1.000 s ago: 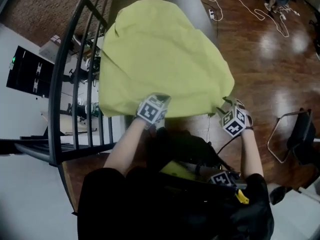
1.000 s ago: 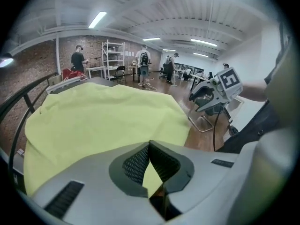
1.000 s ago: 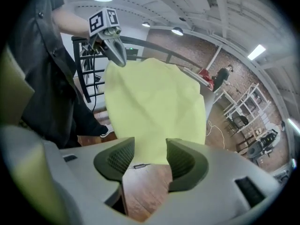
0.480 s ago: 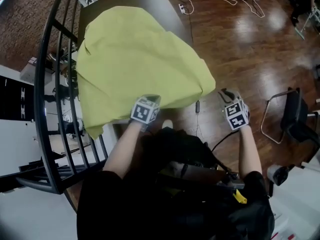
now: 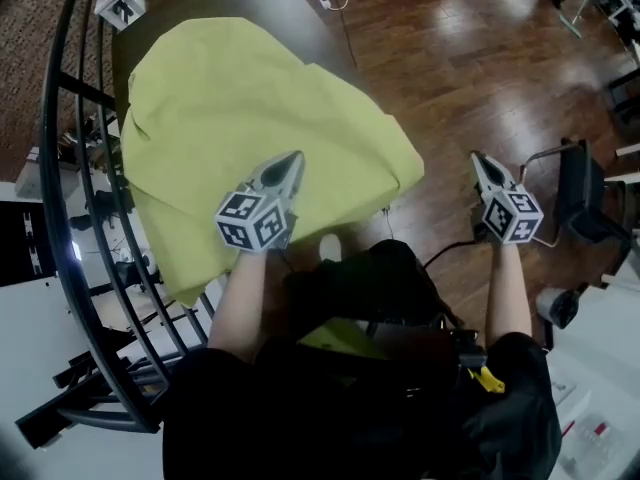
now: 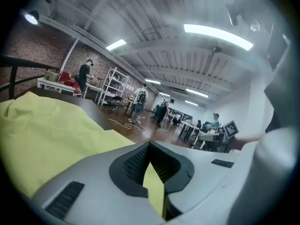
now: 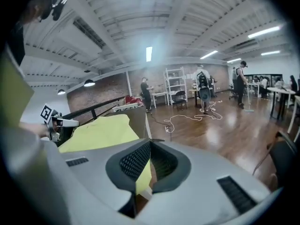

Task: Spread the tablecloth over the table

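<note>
Squaring up the tablecloth [image 5: 250, 98] looks like the current step: it lies crooked on the bench [image 5: 290, 8], its near-left corner drooping off the edge. Left claw [image 5: 289, 160] is clamped tight with a yellow strip of cloth between its jaws. Right claw [image 5: 479, 158] has just been closing and is now pressed together beside the cloth's right corner, over the floor [image 5: 440, 68], seemingly empty. Next move: re-grab that corner and pull both sides even.

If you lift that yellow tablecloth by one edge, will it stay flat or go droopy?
Probably droopy: the tablecloth wrinkles and hangs over the table edge. Likely light too, since the left gripper holds it by one thin pinched fold.
</note>
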